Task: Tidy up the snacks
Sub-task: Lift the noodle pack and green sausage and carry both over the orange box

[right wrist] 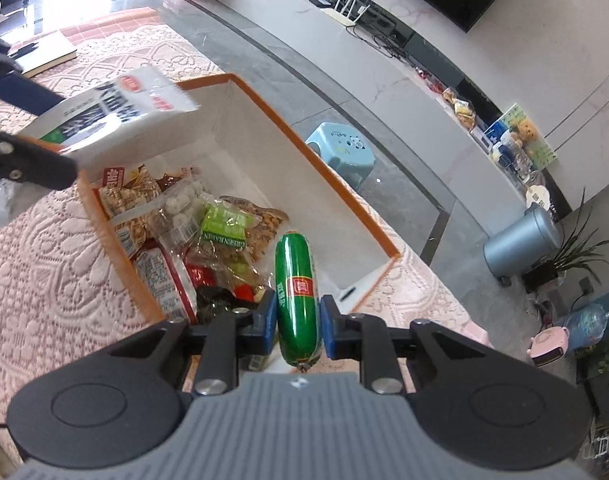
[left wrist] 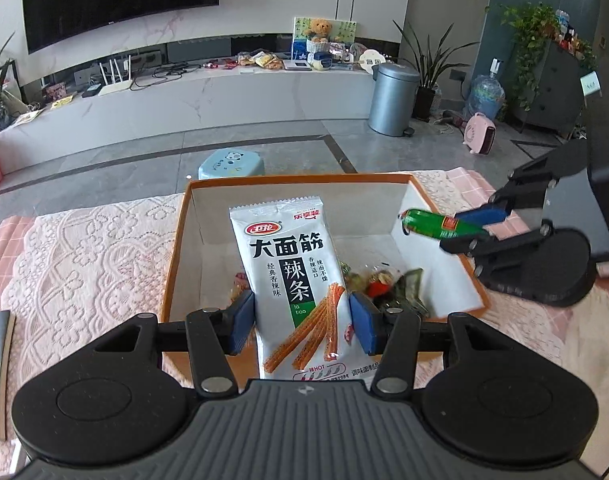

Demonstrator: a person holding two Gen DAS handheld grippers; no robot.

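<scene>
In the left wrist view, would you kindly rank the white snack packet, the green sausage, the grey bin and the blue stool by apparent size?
1. White snack packet, though it is nearest the camera
2. Grey bin
3. Green sausage and blue stool: too alike to rank

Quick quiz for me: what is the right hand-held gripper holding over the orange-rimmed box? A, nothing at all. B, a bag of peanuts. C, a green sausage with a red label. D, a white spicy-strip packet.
C: the right hand-held gripper has its blue pads shut on the green sausage above the orange-rimmed box, while the white packet sits in the left hand-held gripper.
</scene>
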